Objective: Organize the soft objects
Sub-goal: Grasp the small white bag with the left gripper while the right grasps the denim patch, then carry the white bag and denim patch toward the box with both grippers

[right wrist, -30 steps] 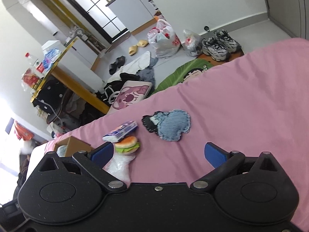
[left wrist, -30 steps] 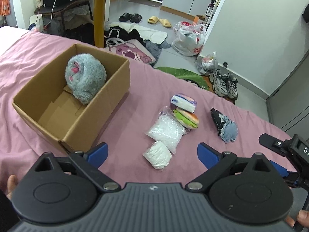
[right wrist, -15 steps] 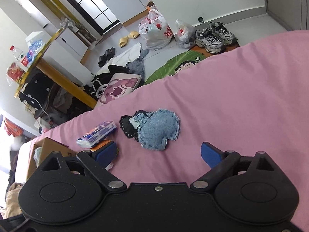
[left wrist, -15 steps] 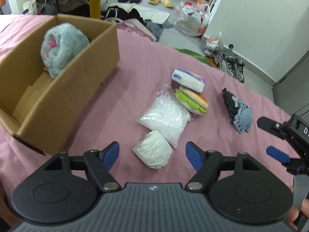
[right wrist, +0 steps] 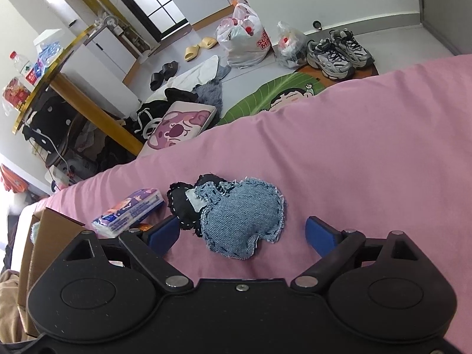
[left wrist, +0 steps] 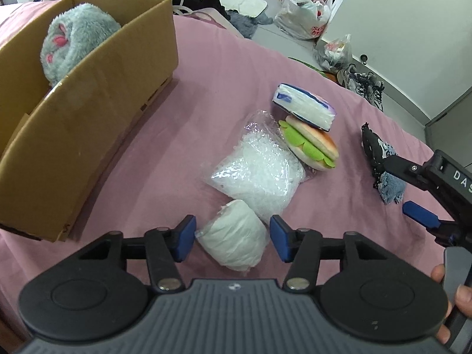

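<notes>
**Both grippers open over the soft things on the pink cover**

At the lower centre of the left wrist view, my left gripper [left wrist: 232, 238] stands with its blue pads on either side of a white soft bundle [left wrist: 234, 239]. The pads are very near to the bundle, but I cannot tell if they touch it; the jaws are partly open and hold nothing firmly. Just above the bundle lies a clear plastic bag [left wrist: 259, 174] with white filling, and it touches the bundle. To the upper right of the bag I see a toy burger [left wrist: 309, 144], and a tissue pack [left wrist: 303, 107] leans on top of it. At the upper left of this frame a cardboard box [left wrist: 88, 124] stands on the pink bed cover [left wrist: 206, 82], with a grey plush toy [left wrist: 76, 44] inside, against its far wall.

At the lower centre of the right wrist view, my right gripper [right wrist: 242, 234] is wide open and empty. A denim patch toy [right wrist: 244, 218] with a black part lies flat between its two pads, apart from both. The tissue pack [right wrist: 128, 211] is at its left. At the right edge of the left view a person's fingers [left wrist: 460, 301] hold the right gripper's handle.
</notes>
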`<action>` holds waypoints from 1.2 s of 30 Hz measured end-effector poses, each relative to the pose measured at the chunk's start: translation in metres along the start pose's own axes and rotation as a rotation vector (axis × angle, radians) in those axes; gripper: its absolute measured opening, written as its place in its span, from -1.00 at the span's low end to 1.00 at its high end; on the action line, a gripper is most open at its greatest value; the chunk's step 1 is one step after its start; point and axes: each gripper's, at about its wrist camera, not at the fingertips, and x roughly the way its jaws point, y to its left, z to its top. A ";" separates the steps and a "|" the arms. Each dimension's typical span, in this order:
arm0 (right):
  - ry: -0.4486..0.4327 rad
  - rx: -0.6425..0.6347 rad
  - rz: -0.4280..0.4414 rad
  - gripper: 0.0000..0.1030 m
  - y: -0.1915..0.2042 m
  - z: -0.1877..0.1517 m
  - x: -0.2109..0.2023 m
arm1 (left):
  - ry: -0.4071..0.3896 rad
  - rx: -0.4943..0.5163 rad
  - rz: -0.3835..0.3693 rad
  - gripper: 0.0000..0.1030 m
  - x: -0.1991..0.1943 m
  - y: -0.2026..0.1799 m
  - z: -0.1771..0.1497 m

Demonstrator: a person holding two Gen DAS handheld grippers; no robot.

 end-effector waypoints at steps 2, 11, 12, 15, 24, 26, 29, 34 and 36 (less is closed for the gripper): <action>-0.007 -0.009 -0.001 0.78 0.002 0.001 0.003 | -0.006 0.005 0.006 0.03 0.000 0.000 0.001; -0.041 -0.079 -0.028 0.13 0.007 0.001 0.004 | -0.020 0.020 0.009 -0.03 -0.004 0.000 -0.005; -0.043 -0.088 -0.032 0.08 0.007 0.000 0.003 | -0.021 0.021 0.009 -0.03 -0.005 0.000 -0.006; -0.045 -0.092 -0.024 0.00 0.009 -0.001 -0.001 | -0.025 0.016 0.008 -0.04 -0.010 0.002 -0.008; -0.054 -0.097 -0.013 -0.01 0.014 -0.006 -0.025 | -0.077 0.027 -0.016 -0.04 -0.039 0.001 -0.004; -0.057 -0.089 -0.009 -0.01 0.013 -0.006 -0.030 | -0.092 0.032 -0.023 -0.04 -0.048 0.001 -0.004; -0.066 -0.089 -0.014 -0.01 0.014 -0.006 -0.039 | -0.109 0.030 -0.033 -0.04 -0.058 -0.001 0.000; -0.082 -0.111 -0.009 -0.01 0.025 -0.007 -0.057 | -0.133 0.029 -0.041 -0.04 -0.076 0.002 -0.003; -0.079 -0.114 -0.008 -0.01 0.029 -0.007 -0.065 | -0.150 0.038 -0.044 -0.04 -0.084 0.002 -0.002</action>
